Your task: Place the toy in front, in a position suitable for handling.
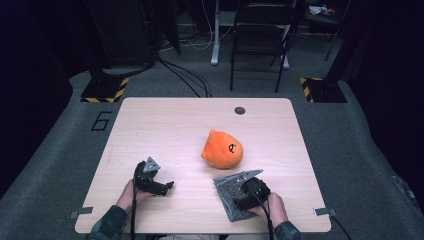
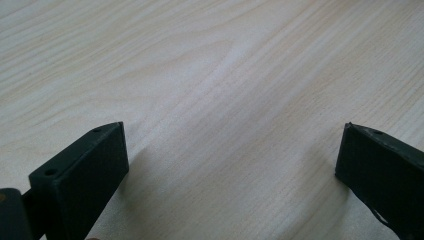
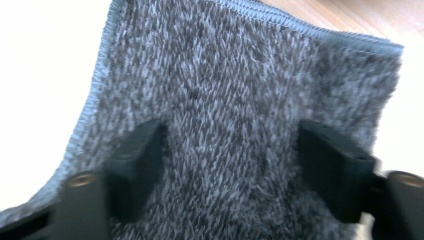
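- The light wooden table (image 1: 165, 125) carried an orange plush toy (image 1: 222, 149) just right of its centre, with two small ears and a dark mark on the side.
- A grey fuzzy cloth (image 1: 231, 192) with a stitched blue-grey edge lay flat near the table's front edge, at about 6 o'clock from the plush toy and close to it but apart.
- The right gripper (image 1: 246, 196) sat over the cloth, held by the person's right hand (image 1: 272, 209). In the right gripper view its jaws stood spread wide above the grey pile (image 3: 235, 100), released and pinching nothing.
- The left gripper (image 1: 162, 187) hovered low over bare wood at about 8 o'clock from the plush toy, well apart from it, in the person's left hand (image 1: 131, 196). In the left gripper view the jaws were wide apart, released, with wood grain (image 2: 225, 75) between them.
- A small dark round hole (image 1: 240, 110) sat in the tabletop near its far edge, at about 12 o'clock from the toy.
- Beyond the table, a black folding chair (image 1: 260, 35) stood on the grey carpet at 12 o'clock, with cables trailing across the floor.
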